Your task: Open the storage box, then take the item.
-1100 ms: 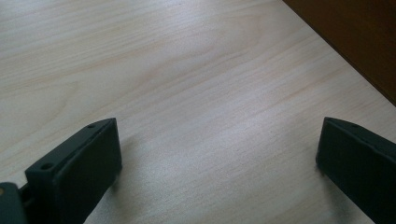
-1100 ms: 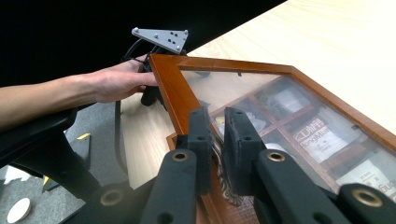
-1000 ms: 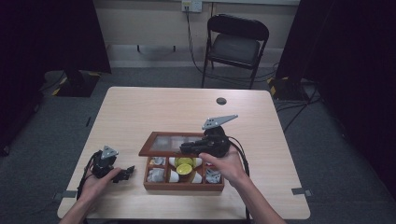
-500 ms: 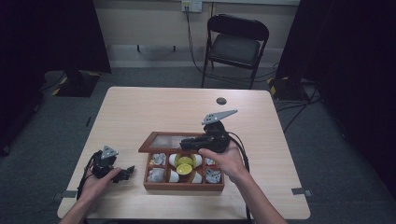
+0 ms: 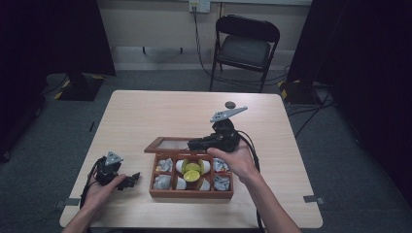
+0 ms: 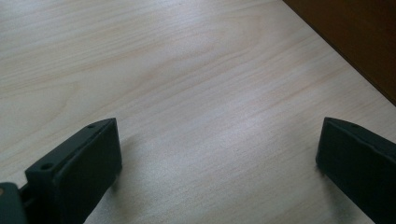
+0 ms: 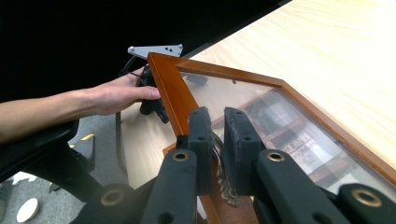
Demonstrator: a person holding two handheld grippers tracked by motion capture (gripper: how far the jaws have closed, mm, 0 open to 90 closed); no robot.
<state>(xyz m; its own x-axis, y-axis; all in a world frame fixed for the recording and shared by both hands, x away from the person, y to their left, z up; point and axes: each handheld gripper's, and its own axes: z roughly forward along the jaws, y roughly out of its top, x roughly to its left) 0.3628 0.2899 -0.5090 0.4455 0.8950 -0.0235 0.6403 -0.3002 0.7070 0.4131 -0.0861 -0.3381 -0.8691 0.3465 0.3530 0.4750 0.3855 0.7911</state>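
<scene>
Lid (image 7: 261, 93) of the wooden box (image 5: 192, 194) stands raised at frame centre, right gripper (image 7: 215, 135) jaws pinching its front edge; left gripper (image 6: 215, 154) jaws wide, empty on desk (image 6: 187, 70). Whether opening or closing, unclear.

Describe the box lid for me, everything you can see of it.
The lid is a reddish-brown wooden frame around a clear pane; the compartments show through it in the right gripper view. It is raised partway, tilted back from the box, which it joins along the far edge. The right gripper is shut on the frame's front rail, where a small metal clasp seems to hang between the jaws. Nothing else touches the lid. In the high view it shows as a thin frame behind the compartments.
</scene>
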